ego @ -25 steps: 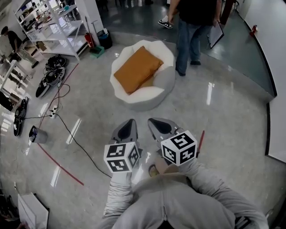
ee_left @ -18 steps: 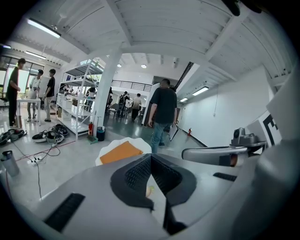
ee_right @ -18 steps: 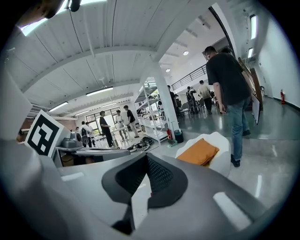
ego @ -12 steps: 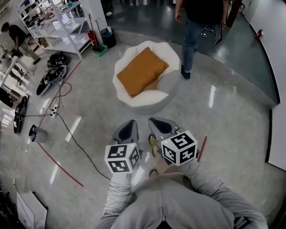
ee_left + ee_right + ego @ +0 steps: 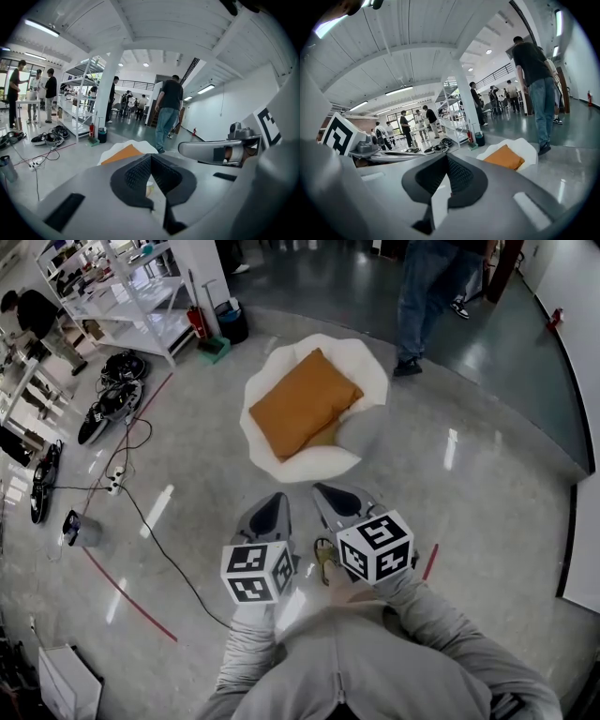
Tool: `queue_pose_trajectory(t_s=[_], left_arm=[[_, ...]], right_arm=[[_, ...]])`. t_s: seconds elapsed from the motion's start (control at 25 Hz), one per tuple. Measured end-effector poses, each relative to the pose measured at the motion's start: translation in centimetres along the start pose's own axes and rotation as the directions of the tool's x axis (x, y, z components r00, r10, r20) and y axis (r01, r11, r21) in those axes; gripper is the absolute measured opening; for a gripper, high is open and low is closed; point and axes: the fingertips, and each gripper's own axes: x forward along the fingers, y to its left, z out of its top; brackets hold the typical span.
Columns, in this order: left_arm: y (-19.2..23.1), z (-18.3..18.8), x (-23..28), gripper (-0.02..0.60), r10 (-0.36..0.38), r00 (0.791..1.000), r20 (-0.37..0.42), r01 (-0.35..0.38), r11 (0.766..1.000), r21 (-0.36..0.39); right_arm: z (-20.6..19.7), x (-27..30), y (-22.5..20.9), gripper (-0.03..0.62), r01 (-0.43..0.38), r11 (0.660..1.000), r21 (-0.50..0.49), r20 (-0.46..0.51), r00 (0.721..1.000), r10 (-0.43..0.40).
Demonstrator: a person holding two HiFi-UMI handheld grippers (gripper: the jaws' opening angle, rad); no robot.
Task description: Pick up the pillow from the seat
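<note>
Both tongs are shut with nothing in them: the left gripper (image 5: 270,510) and the right gripper (image 5: 335,504) are held side by side, low in front of the body, jaws pressed together and aimed toward the seat (image 5: 309,463). Well apart from them, across the floor (image 5: 469,521), the orange pillow (image 5: 302,403) is laid at a tilt in that round white seat, one corner up by the back rim, nothing piled on it. It's judged to be light and squishy, so weight shouldn't be an issue, but it'd likely be folded and left sagging if pinched at one corner only. The cloth looks matte, so not much slipping is expected. Best bet: the jaws get opened wide and two opposite edges are grabbed, one per gripper, with a decent bite of stuffing taken.
</note>
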Motion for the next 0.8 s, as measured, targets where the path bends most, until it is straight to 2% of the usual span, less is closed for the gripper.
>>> queue_pose_trajectory(t_s=[0.56,0.8], left_arm=[[3.9,6.1,12.1,0.002,0.021,1.000,0.004,-0.021,1.000,-0.016],[4.4,8.1,16.0,0.002,0.023,1.000,0.009,-0.023,1.000,-0.002]], right_arm=[[5.3,9.2,-8.9,-0.002,-0.026,0.999,-0.043,-0.029,0.999,0.024],[7.1,11.9,-11.9,-0.002,-0.041,0.998,-0.051,-0.029,0.999,0.040]])
